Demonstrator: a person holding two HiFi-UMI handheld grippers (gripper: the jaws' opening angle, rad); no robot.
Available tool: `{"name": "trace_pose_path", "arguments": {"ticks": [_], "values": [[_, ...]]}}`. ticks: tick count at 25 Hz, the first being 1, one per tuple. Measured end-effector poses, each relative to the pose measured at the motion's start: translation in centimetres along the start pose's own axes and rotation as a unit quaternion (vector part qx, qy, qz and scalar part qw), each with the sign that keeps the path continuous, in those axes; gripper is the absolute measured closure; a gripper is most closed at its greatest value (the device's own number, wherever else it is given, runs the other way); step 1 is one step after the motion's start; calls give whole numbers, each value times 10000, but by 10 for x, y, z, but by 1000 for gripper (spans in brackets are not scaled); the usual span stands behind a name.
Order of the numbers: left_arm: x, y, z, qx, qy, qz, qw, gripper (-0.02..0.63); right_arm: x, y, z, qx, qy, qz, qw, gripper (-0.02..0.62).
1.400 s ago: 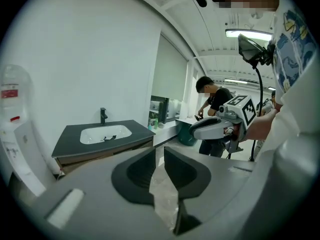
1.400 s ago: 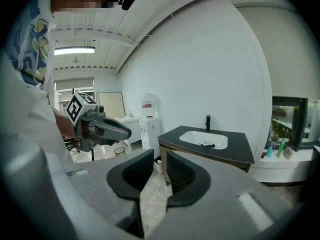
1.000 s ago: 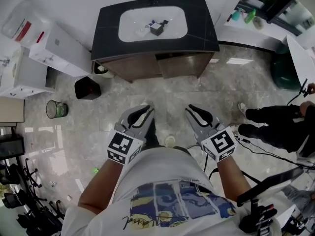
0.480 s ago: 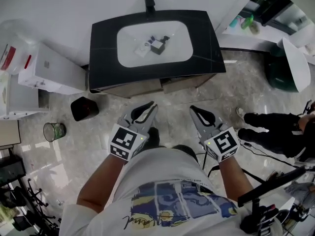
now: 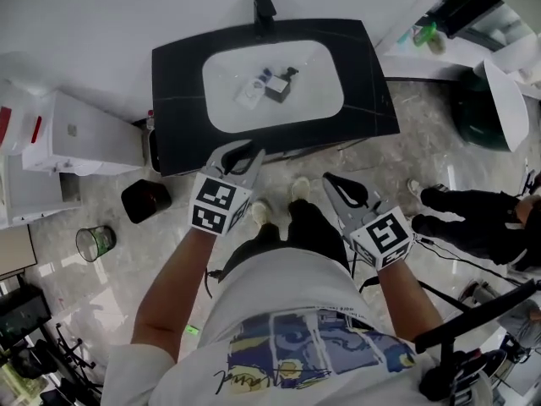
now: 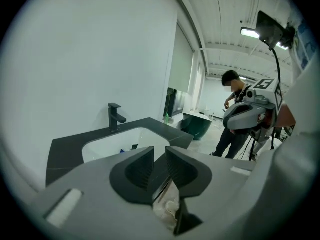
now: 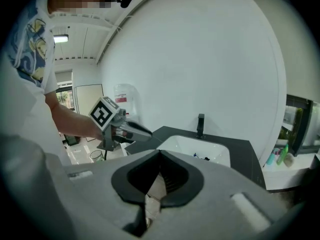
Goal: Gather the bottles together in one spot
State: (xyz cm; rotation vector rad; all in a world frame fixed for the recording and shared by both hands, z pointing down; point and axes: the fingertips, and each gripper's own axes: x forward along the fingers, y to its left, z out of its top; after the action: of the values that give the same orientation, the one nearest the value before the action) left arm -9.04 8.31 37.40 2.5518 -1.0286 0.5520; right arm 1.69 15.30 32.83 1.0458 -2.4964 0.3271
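Observation:
Several small bottles (image 5: 270,85) lie in the white sink basin (image 5: 317,100) of a black vanity counter (image 5: 177,83): a white one, a dark square one and a blue-capped one. In the gripper views they are tiny specks in the basin (image 6: 127,148) (image 7: 201,157). My left gripper (image 5: 245,149) (image 6: 160,151) hovers at the counter's front edge. Its jaws have just been opening and stand a narrow gap apart with nothing between them. My right gripper (image 5: 331,180) (image 7: 160,153) hangs lower right over the floor, short of the counter, its tips together and empty.
A black faucet (image 5: 264,7) stands behind the basin. Left of the vanity are white boxes (image 5: 80,134), a black bin (image 5: 145,200) and a wire basket (image 5: 95,242). A person in dark trousers (image 5: 473,227) stands at the right, near a dark green tub (image 5: 478,112).
The vanity has come closer in the head view. Both grippers have travelled forward toward it, and the left one has gone from over the floor to the counter's front edge.

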Motion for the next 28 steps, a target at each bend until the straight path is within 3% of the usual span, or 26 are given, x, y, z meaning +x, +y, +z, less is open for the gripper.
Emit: {"name": "trace_pose_path", "arguments": {"ticks": [7,14,22,28], "values": [[59,68,-12,12,482,251,9985,522,32,-23,5,24,135,99,9999,594],[137,130,-25,46,1227,360,9918,511,68,-57,1,199,258,221,9992,594],[241,193,-46,212,1988,497,9786,497,93,-103,-14,453,475,268,9975,594],[296,218,-81,217,2684,533,9616,497,94,-128,-22,602,622,258,9959,594]]}}
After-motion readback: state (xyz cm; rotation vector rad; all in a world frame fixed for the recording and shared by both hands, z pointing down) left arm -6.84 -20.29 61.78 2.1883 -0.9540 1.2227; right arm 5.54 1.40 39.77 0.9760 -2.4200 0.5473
